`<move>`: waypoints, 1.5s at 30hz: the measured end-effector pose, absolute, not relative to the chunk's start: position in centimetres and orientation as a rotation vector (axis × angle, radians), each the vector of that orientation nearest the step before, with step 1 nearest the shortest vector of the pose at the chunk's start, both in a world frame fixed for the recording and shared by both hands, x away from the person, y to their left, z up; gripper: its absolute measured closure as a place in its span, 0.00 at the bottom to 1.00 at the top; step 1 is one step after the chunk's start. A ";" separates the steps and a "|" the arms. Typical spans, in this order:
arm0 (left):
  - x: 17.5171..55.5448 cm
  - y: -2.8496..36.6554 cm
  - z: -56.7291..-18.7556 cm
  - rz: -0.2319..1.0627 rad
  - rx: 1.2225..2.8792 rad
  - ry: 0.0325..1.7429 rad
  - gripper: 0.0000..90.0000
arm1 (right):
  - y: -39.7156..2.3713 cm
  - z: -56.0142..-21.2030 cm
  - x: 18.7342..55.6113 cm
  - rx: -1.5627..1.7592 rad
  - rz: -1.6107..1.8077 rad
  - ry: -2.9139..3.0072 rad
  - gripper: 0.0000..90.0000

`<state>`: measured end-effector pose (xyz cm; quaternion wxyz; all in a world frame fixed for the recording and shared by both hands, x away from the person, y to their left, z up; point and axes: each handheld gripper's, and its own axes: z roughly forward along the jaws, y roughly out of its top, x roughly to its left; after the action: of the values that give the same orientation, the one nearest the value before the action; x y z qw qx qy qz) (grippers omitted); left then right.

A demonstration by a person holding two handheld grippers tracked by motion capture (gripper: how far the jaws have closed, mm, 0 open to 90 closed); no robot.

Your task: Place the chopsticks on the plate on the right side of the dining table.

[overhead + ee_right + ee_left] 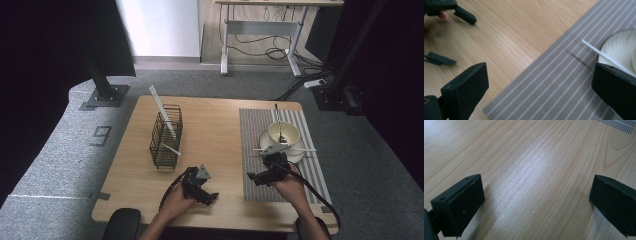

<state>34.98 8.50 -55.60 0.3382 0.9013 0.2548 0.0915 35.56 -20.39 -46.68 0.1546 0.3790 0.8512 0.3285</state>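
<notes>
My left gripper point(202, 192) rests open near the table's front edge. In the left gripper view it point(536, 187) has only bare wood between its jaws. My right gripper point(257, 177) is open over the left part of the striped placemat point(257, 135), just in front of a white plate point(299, 154). A cream bowl point(284, 132) with a metal utensil point(278, 122) in it stands on the plate. A thin white stick point(285, 149) lies across the plate's near rim. In the right gripper view, that gripper point(539, 72) is empty, with the stick point(596, 51) and plate point(621, 47) beside its right jaw.
A dark wire basket point(166, 137) stands at the table's left middle, with a long white stick point(162, 112) leaning out of it and a shorter one point(171, 149) poking through its side. Bare wooden table point(215, 130) lies between basket and placemat. Black frame posts stand behind the table.
</notes>
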 end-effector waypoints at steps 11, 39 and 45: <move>34.7 8.7 -55.6 0.239 2.349 0.670 0.00 | -18.4 -45.4 36.7 1.028 1.035 2.490 0.00; 34.4 8.9 -55.6 0.236 2.349 0.672 0.00 | -9.5 -40.9 39.2 0.749 1.140 2.582 0.00; 34.4 8.9 -55.6 0.235 2.350 0.672 0.00 | -7.0 -40.7 39.7 0.689 1.118 2.595 0.00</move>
<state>34.40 8.92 -55.56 0.3365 0.9012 0.2578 0.0902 39.68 -7.01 -40.74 0.1161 0.2354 0.8862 0.3817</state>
